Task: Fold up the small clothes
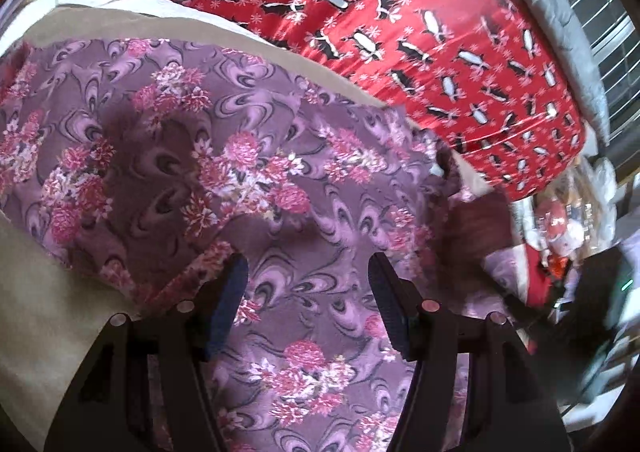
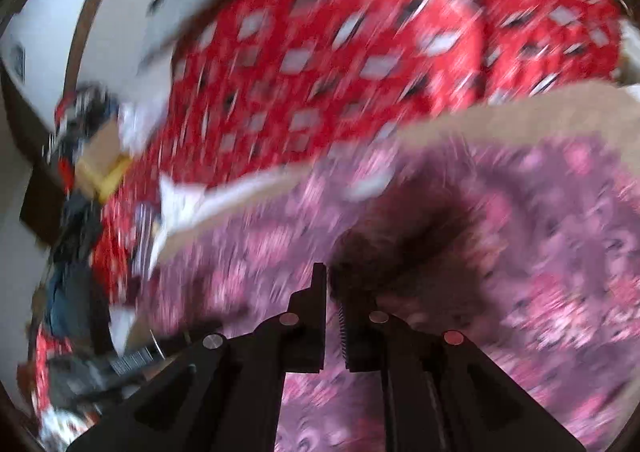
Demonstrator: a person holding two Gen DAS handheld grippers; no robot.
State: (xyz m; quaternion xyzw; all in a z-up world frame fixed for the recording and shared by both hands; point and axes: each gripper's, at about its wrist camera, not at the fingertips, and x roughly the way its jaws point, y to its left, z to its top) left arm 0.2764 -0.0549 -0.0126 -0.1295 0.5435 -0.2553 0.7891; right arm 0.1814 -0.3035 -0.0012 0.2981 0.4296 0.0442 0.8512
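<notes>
a: left wrist view first. where's the garment?

b: the purple floral cloth lies spread over a tan surface, filling most of the frame. behind it sits a red penguin-print fabric, not part of this fold as far as i can judge. the left gripper hangs over the cloth with its jaws set well apart and nothing pinched between them; the cloth shows through the gap.

a: any fold made?

b: one diagonal edge runs across the lower left, where a layer seems to lie on top of another, so i'd guess a first fold is in. at the right edge the cloth is bunched and blurred; i can't say how it lies there.

a: and the right wrist view?

b: heavily smeared. the right gripper shows its jaws nearly together, only a thin slit between them, and i can see no cloth caught in that slit. the same purple floral cloth lies beneath and ahead of it, with a dark shadow just past the fingertips, and the red print beyond.

a: so how far along?

b: my judgement: midway. the cloth is flat and perhaps folded once, neither gripper has hold of it, and it is still too broad to call finished. another fold or two, then setting it aside, looks to be what's left.
</notes>
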